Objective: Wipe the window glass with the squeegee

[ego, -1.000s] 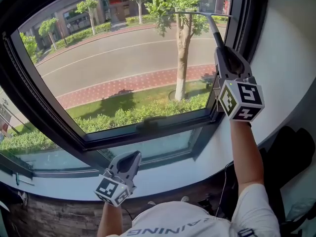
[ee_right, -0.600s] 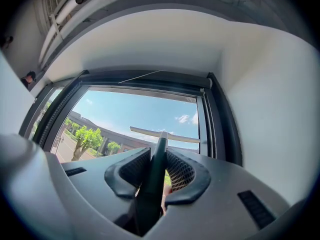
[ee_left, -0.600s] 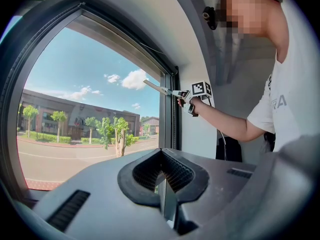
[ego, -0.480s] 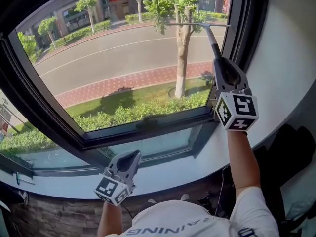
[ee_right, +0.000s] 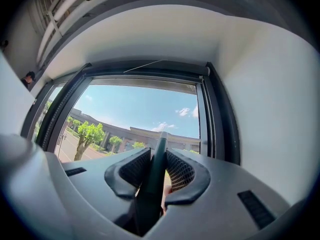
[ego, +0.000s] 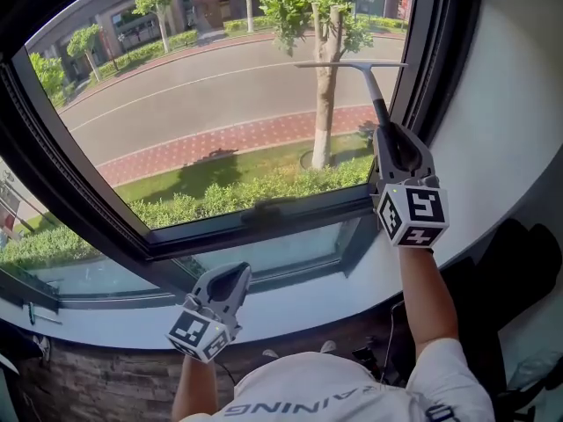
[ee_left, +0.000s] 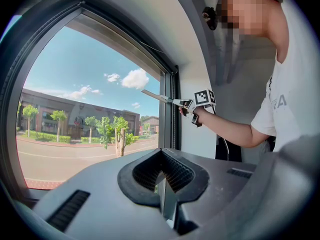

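Right gripper (ego: 391, 139) pinched the dark handle of the slim metal-bladed squeegee (ego: 352, 64), whose blade sat level at the far right of the large clear window glass (ego: 202, 121). Best stroke, judged: even pressure, blade flat, clear of the dark frame (ego: 264, 222). Left gripper (ego: 230, 281) hung pressed together, empty, near the white curved sill (ego: 369, 271).

I'm looking through the clear glossy window glass (ego: 202, 104) in its dark matt frame (ego: 255, 227); my matt grey plastic right gripper (ego: 388, 130) is pinching the smooth dark-handled squeegee (ego: 372, 86) between ribbed jaws.
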{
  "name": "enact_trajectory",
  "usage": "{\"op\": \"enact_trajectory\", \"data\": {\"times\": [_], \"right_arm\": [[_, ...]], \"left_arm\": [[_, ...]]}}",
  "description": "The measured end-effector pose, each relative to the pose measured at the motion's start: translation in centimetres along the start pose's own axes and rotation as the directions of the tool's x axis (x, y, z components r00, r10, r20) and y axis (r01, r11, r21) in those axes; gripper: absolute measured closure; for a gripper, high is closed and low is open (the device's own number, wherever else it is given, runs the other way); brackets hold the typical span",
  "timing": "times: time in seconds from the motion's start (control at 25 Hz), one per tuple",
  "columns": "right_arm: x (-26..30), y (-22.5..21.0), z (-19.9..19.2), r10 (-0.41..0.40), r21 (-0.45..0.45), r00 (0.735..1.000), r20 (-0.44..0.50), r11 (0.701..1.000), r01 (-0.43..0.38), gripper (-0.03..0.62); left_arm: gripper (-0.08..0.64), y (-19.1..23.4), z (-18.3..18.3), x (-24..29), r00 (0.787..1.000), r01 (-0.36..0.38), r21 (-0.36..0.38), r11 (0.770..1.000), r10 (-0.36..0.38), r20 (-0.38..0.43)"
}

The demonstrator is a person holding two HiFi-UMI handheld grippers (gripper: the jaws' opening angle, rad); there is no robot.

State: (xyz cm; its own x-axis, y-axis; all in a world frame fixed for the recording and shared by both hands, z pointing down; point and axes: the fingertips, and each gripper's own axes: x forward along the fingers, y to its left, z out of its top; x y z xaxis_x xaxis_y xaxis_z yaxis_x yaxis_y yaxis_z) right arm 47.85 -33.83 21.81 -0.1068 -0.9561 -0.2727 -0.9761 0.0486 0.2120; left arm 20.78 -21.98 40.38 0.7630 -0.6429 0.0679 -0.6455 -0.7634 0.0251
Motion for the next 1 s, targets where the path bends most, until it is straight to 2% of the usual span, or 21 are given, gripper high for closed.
{"op": "enact_trajectory", "data": {"times": [1.0], "right_arm": [[-2.8,2.5,-8.8,0.030,-0.026,0.989,-0.143,0.999,-0.034,0.494]], "left_arm": [[0.546,-0.6,-0.2,0.5,1.000,0.011,0.007,1.000,-0.011,-0.023]]}}
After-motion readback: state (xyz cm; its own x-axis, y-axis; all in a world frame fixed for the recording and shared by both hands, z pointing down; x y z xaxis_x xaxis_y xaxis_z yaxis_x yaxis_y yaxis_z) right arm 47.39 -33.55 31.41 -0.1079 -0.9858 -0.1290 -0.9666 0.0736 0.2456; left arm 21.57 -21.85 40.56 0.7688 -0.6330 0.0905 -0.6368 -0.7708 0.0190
